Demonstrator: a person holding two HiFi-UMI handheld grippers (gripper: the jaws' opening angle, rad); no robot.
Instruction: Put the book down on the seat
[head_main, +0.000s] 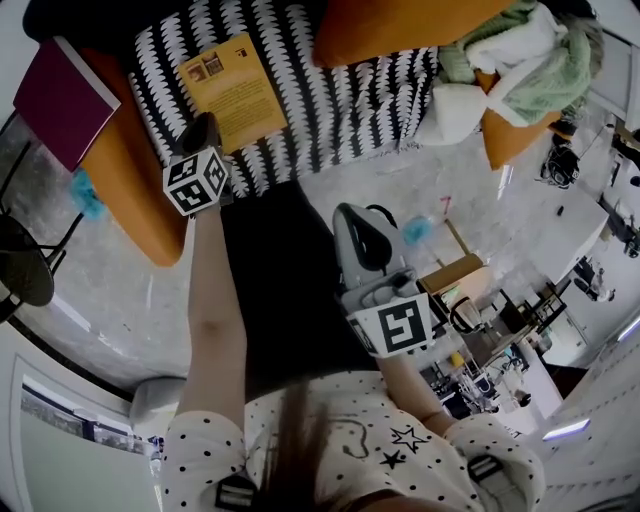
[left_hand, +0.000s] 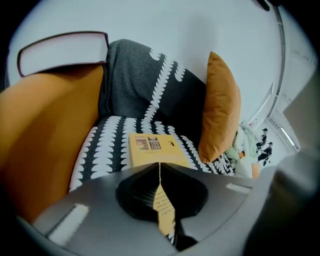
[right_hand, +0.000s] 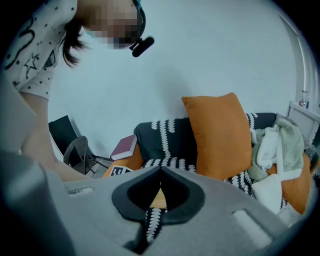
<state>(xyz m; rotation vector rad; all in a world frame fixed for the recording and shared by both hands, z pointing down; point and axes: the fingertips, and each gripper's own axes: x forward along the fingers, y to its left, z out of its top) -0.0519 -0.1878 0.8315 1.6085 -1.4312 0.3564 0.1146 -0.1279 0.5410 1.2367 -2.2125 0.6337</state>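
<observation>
1. Yellow paperback book (head_main: 232, 90) lies flat, one cover up, on the black-and-white patterned sofa seat (head_main: 350, 100). It is towards the seat's left end, near the orange armrest (head_main: 130, 190). I judge the putting-down itself done.
2. My left hand-held gripper (head_main: 203, 128) hangs over the book's near edge with its jaws together. I see nothing pinched between them; the yellow print shows only through the gap behind the tips. As I judge it, all that remains is to draw this hand clear.
3. My right hand-held gripper (head_main: 350, 215) is held back in front of the sofa, well apart from the book. Its jaws are together on nothing, and I think it has no part left to play.
4. Only the head view shows both of my grippers at once and the book's whole outline on the seat.
5. The left gripper view gives what the head view cannot: the dark backrest rising behind the book, and the maroon hardcover book (left_hand: 62, 50) seen edge-on atop the armrest.
6. The right gripper view shows the orange cushion (right_hand: 222, 135) standing upright against the backrest and the heap of green and white clothes (right_hand: 275, 145) beside it. It alone shows a black chair (right_hand: 75, 150) at far left. My own jaws hide most of the yellow book there.
</observation>
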